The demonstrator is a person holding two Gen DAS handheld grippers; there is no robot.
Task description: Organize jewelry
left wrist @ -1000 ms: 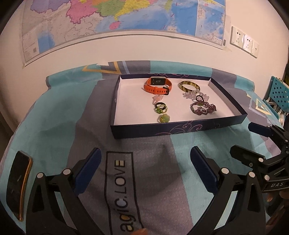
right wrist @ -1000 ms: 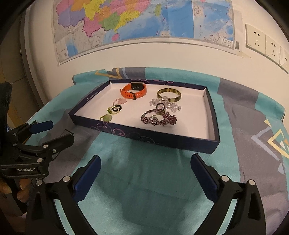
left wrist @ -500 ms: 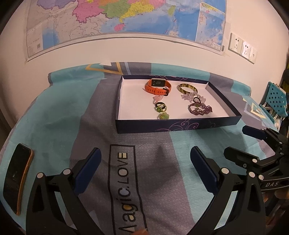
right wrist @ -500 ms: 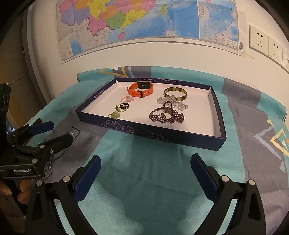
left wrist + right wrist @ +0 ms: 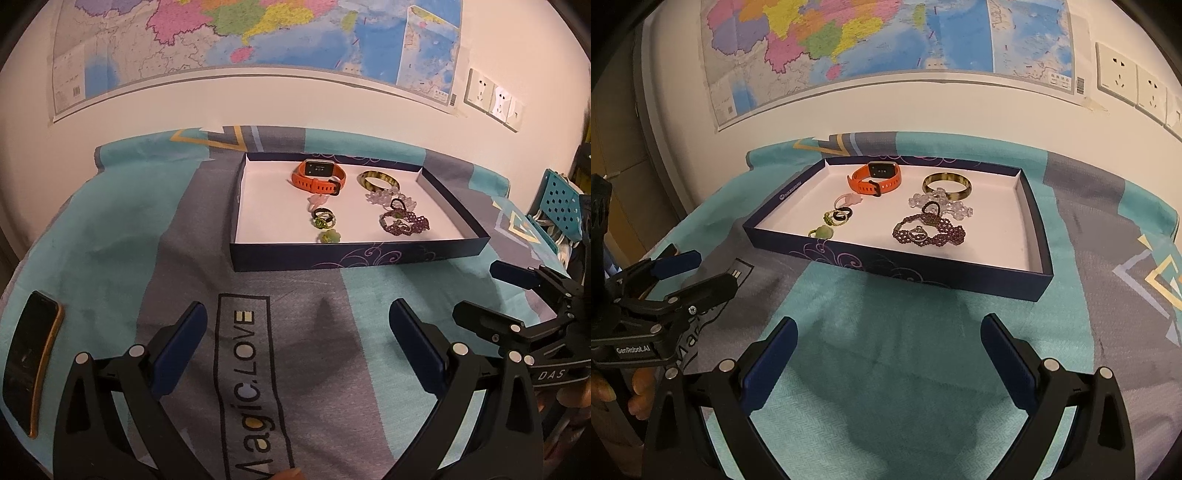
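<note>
1. My left gripper [image 5: 295,325] has its jaws spread wide with nothing between them, hovering over the grey stripe of the cloth [image 5: 110,236] printed "Magic.LOVE".
2. My right gripper [image 5: 886,332] is likewise released, jaws wide apart and empty, above a teal patch of the same cloth, short of the tray.
3. Each gripper shows at the edge of the other's view, side by side and well apart.
4. Ahead of both sits the shallow dark-blue tray [image 5: 354,254] with a white floor, resting on the cloth-covered bench.
5. All the jewelry I can see lies inside that tray. At the back stands an orange watch [image 5: 318,177], and to its right lies a yellow-green bangle [image 5: 377,181].
6. Just in front of the bangle lies a clear bead bracelet [image 5: 942,205], and nearer me a dark purple beaded bracelet [image 5: 402,223] touches it.
7. In front of the watch runs a short line of small pieces: a pink ring [image 5: 317,200], then a black-and-green ring [image 5: 323,218], then a green flower ring [image 5: 329,236] close to the front wall.
8. Far off to my left a phone [image 5: 29,365] lies flat on the cloth.
9. Behind the bench, a map [image 5: 886,44] hangs on the wall, with wall sockets [image 5: 1130,79] to its right.
</note>
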